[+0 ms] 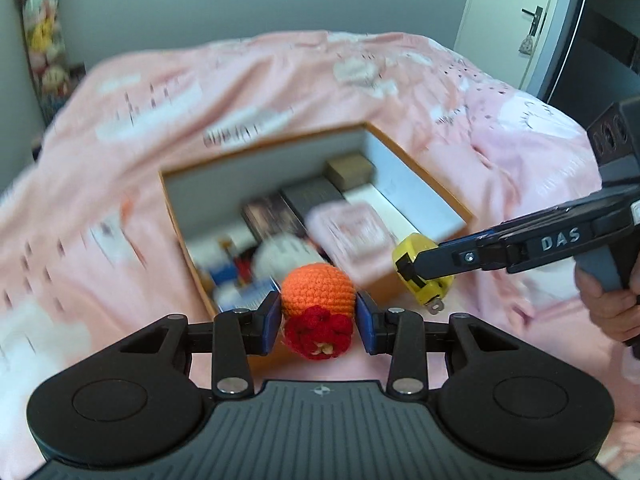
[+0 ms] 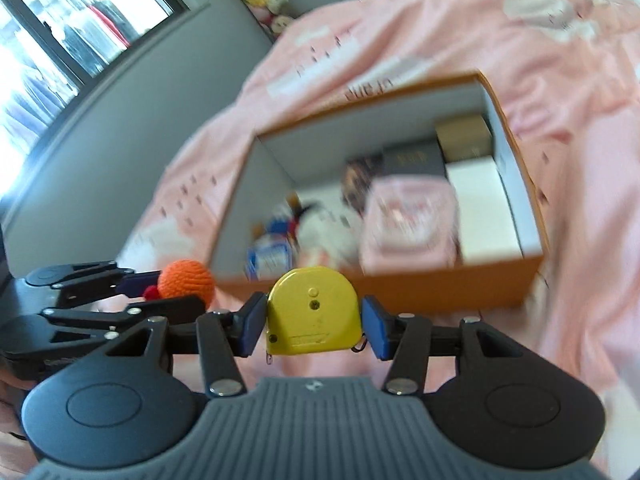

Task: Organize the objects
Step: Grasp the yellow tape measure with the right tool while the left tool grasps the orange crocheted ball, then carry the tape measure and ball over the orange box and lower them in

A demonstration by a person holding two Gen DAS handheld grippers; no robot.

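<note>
A bedroom: an open orange box (image 2: 384,292) sits on a pink bedspread (image 1: 280,92).
The left gripper (image 1: 318,316) clamps a crocheted orange toy (image 1: 318,290) and the right gripper (image 2: 314,316) clamps a yellow tape measure (image 2: 312,312), both just short of the box, likely for dropping in.

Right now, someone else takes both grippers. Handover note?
Left gripper: shut on the orange and red crochet toy, held above the pink bedding, just short of the box's near wall.
Right gripper: shut on the yellow tape measure, also in the air near the box's front edge.
Orange box: open on the bed, already holding small boxes, a pink pouch and other blurred items.
Done: both items picked up.
Left: carry each over the rim and release inside, probably into the free space at the near left.
</note>
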